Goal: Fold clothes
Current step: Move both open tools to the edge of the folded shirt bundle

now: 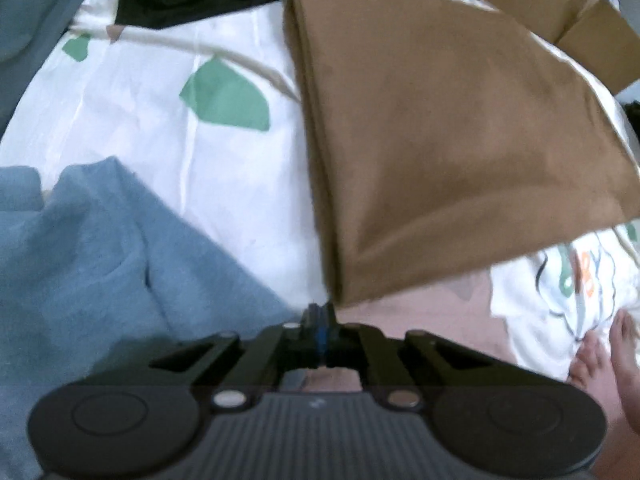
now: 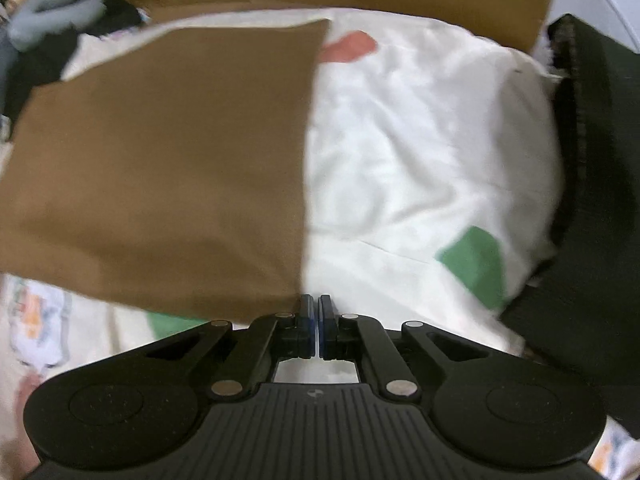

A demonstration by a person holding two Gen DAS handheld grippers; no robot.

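Both the left gripper [image 1: 320, 314] and right gripper [image 2: 314, 312] are pinching near corners of the folded brown cloth [image 1: 440, 140], its right edge running out of frame, motion blurring it

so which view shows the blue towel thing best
The left wrist view. The blue cloth lies rumpled on the leaf-print sheet, left of the brown garment pinched by the left gripper. The right wrist view shows none of it.
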